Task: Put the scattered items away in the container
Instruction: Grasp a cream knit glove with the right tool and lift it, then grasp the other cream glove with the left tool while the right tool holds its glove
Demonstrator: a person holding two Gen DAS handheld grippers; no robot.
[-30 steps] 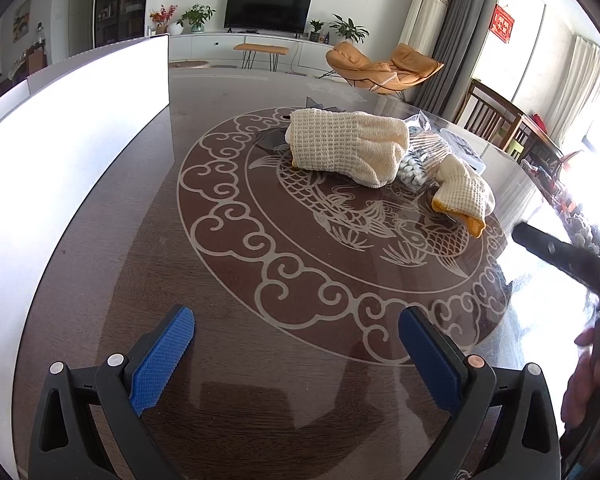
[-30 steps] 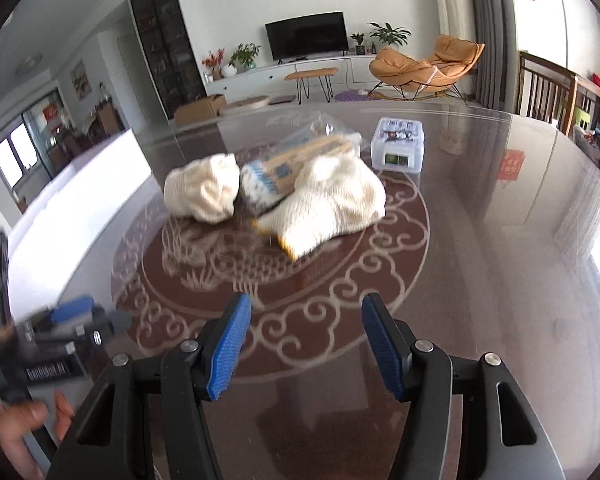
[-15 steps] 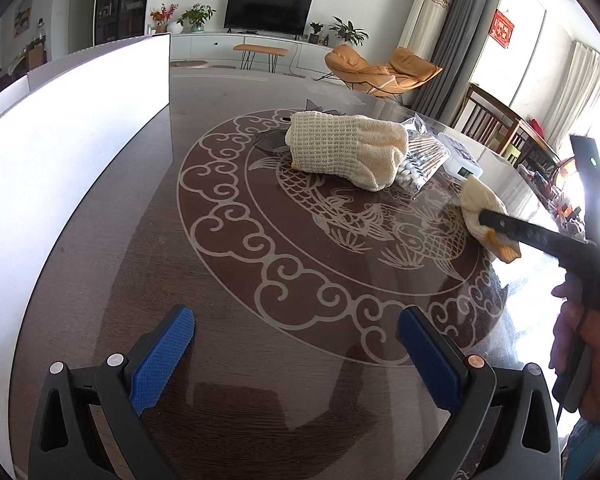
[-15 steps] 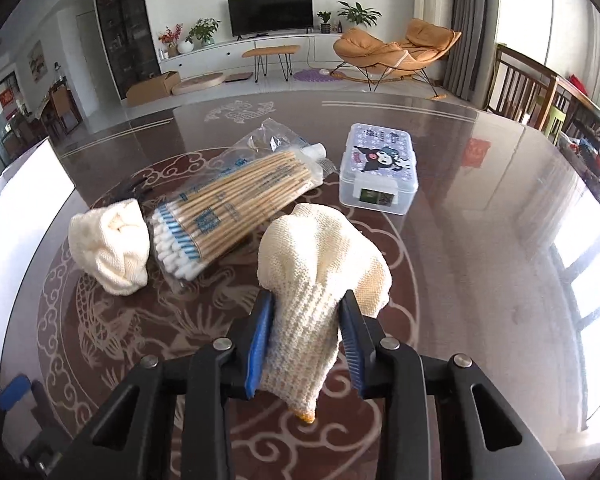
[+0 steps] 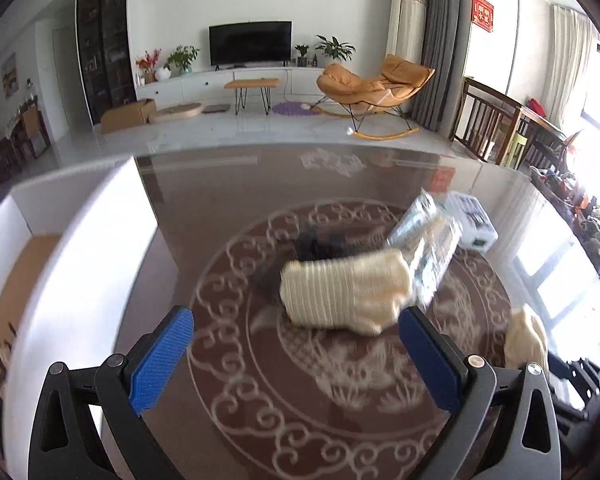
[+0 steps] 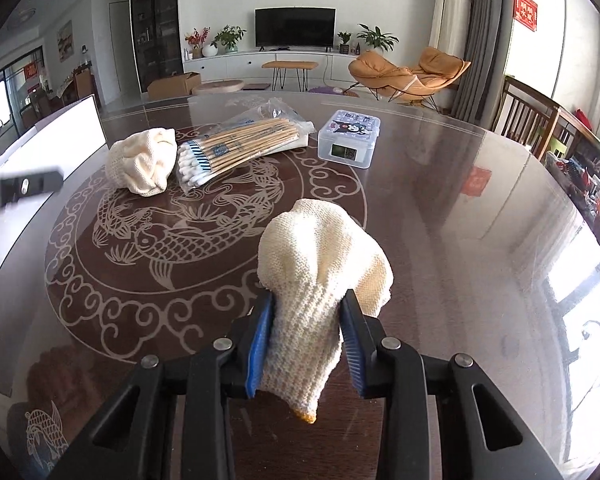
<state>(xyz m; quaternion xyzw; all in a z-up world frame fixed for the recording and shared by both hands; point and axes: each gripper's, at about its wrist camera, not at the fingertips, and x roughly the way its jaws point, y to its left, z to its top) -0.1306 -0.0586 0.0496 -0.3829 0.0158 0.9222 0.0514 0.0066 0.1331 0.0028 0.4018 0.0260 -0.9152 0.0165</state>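
Observation:
My right gripper grips a cream knitted glove by its cuff, above the table near the front. Both blue pads press into the glove while the jaws ease slightly wider. A second cream glove lies on the table's round pattern, just ahead of my left gripper, which is open with nothing between its pads. A bag of cotton swabs and a small clear plastic box lie further back. The white container stands at the left, its brown inside showing.
A dark item lies partly hidden behind the second glove. The glossy brown table curves away to the right, with wooden chairs beyond its edge. My left gripper's black body shows at the left of the right wrist view.
My right gripper closed on the nearer glove and drew it off the pile toward the front. My left gripper rose and swung toward the other glove, bringing the container's inside into view.

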